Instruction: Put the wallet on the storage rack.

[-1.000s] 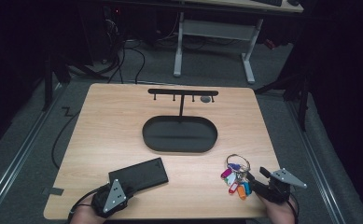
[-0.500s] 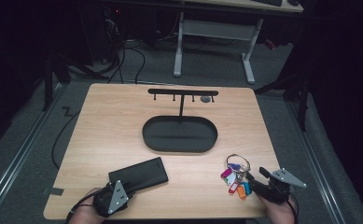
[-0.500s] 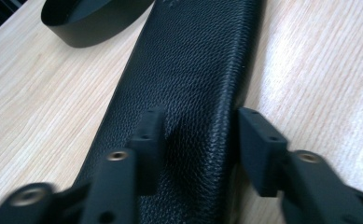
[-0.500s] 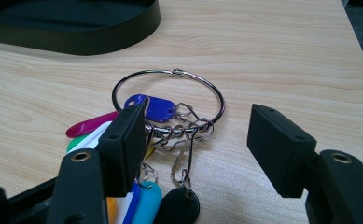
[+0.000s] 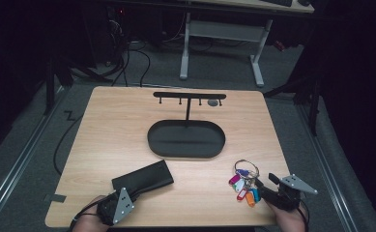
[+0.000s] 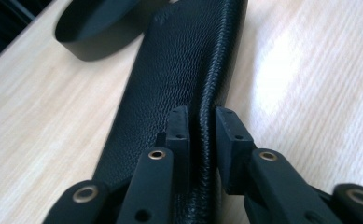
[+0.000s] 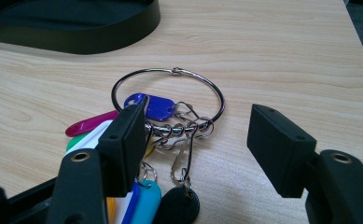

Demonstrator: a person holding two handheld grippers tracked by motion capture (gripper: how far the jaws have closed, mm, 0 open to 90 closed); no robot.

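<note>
A black leather wallet (image 5: 142, 178) lies flat near the table's front left. My left gripper (image 5: 130, 192) has just been closing, and its jaws now pinch the wallet's (image 6: 179, 60) stitched near edge; in the left gripper view the left gripper (image 6: 202, 123) has both pads pressed on the leather. At the front right a metal key ring (image 5: 246, 169) with several coloured tags rests on the wood. My right gripper (image 5: 264, 183) stands open around it. In the right gripper view the right gripper (image 7: 198, 114) straddles the ring (image 7: 170, 71) and its clips without touching them.
A black oval tray (image 5: 185, 153) sits mid-table, with a black T-shaped hook stand (image 5: 189, 95) rising behind it. The tray's wall (image 7: 76, 42) is just beyond the keys. The table's front edge runs close under both hands.
</note>
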